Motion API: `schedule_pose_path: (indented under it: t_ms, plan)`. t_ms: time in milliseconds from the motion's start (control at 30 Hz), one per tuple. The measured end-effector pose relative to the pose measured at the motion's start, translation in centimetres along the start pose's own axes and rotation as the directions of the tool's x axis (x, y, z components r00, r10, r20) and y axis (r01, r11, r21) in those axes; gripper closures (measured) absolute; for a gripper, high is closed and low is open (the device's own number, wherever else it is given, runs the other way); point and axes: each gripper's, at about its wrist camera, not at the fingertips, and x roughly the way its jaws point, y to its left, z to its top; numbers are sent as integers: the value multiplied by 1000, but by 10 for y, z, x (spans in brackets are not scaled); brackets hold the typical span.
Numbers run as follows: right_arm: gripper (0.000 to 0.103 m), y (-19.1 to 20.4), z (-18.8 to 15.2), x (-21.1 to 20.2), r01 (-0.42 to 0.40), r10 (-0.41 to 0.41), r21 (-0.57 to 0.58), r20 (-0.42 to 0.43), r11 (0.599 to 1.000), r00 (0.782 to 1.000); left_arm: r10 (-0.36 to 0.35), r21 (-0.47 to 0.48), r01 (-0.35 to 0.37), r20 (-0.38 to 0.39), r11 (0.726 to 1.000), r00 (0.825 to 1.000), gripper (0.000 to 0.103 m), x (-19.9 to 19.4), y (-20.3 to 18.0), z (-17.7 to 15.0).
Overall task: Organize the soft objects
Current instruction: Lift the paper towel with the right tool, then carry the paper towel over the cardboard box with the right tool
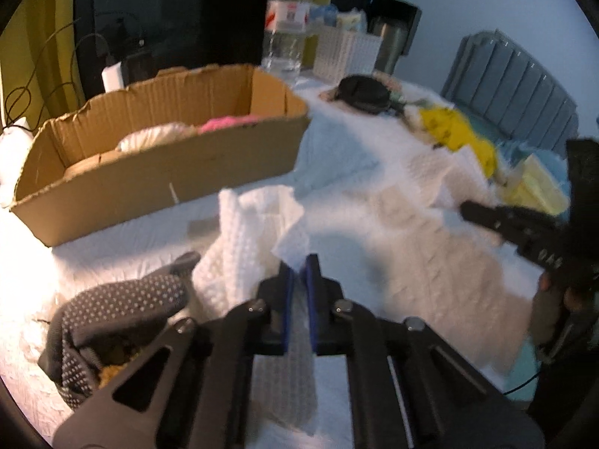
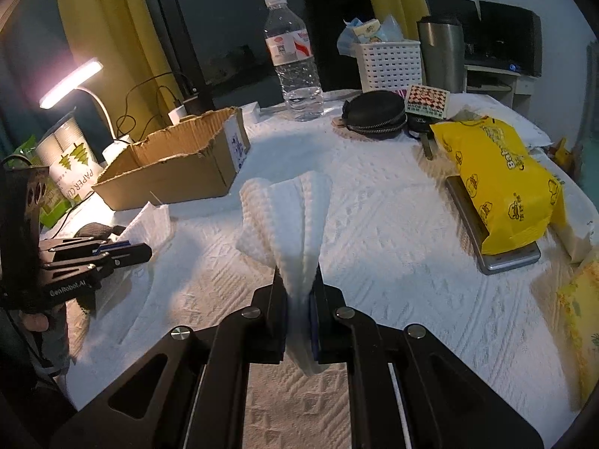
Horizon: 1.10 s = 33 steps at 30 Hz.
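My left gripper (image 1: pixel 298 265) is shut on a white paper towel (image 1: pixel 247 239) that hangs crumpled over the table; it also shows in the right wrist view (image 2: pixel 149 220). A grey dotted sock (image 1: pixel 112 314) lies just left of it. My right gripper (image 2: pixel 298 280) is shut on a folded white waffle cloth (image 2: pixel 295 217) held above the table. A cardboard box (image 1: pixel 161 172) stands at the back left and holds a white soft item (image 1: pixel 153 138) and a pink one (image 1: pixel 224 123). The right gripper shows at the right edge of the left wrist view (image 1: pixel 486 217).
A water bottle (image 2: pixel 295 60), a white basket (image 2: pixel 389 65), a black zip pouch (image 2: pixel 378 112) and a steel cup (image 2: pixel 441 52) stand at the back. A yellow snack bag (image 2: pixel 501 183) lies on a tray at right. A lamp (image 2: pixel 71 82) is on at left.
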Motion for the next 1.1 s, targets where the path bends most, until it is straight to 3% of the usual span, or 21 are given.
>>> schedule_pose_path:
  t_ms: [133,467,1100]
  plan:
    - [93,12,7,-11,-2,3,-26,29,1000,1000,-35,6,35,65,999,997,97,-24,-3,9]
    - [93,43,27,-30,-5,12,-85,82,996,997,-41,23,37,204,999,978,97,-83,4,28]
    - [93,102,65,-27,-21,42,-177,119,984,992,31,-28,-24,309,999,951,97,-134,68,42]
